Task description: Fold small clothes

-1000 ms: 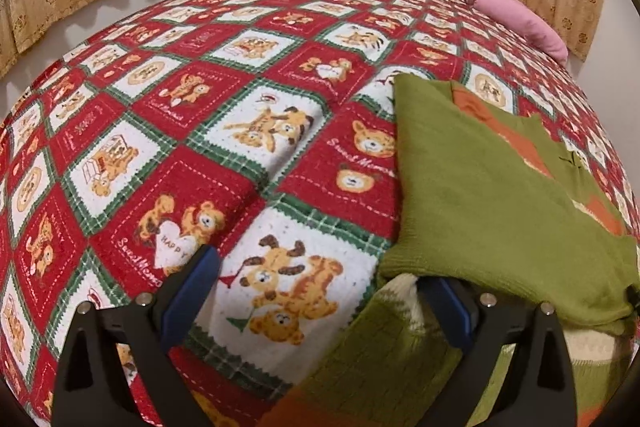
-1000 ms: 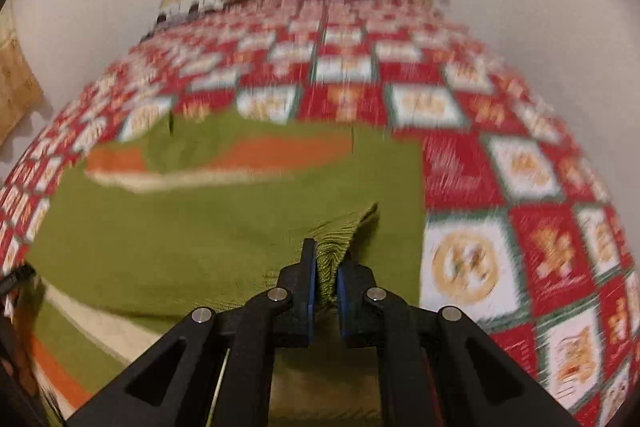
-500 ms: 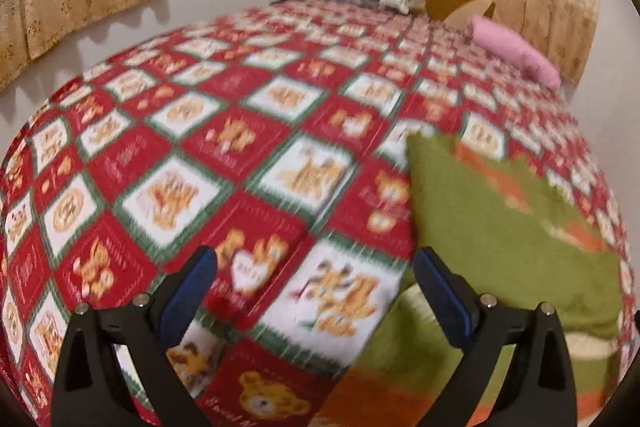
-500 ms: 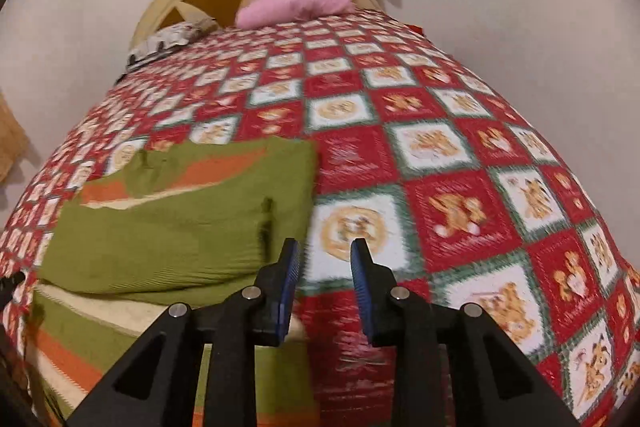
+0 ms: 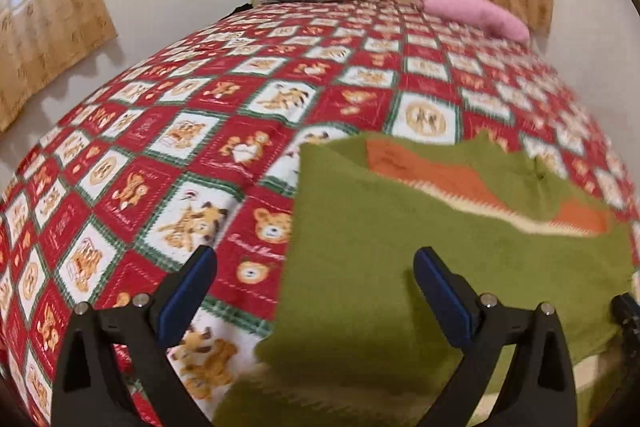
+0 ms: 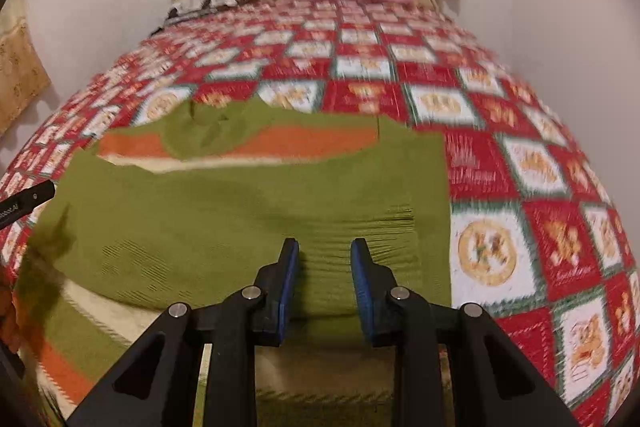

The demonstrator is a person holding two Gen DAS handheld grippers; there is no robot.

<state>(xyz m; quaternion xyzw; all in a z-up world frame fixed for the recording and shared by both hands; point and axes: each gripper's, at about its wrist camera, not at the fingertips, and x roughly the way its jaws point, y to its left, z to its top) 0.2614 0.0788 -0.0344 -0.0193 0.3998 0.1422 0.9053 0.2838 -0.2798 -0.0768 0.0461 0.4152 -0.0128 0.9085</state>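
- Right wrist view: your right gripper (image 6: 324, 267) has just been opening. Its jaws are a little apart over the ribbed edge of the green sweater (image 6: 240, 219), and nothing is pinched.
- Left wrist view: your left gripper (image 5: 316, 291) is wide open and holds nothing. The sweater lies folded on the bedspread (image 5: 160, 163), under and to the right of it.
- The sweater looks soft, light and floppy. Pinch a thick edge or corner.

I am holding my left gripper (image 5: 314, 273) angled downward with its jaws spread wide and empty, while my right gripper (image 6: 325, 263), also tilted down, is standing partly parted, gripping nothing.
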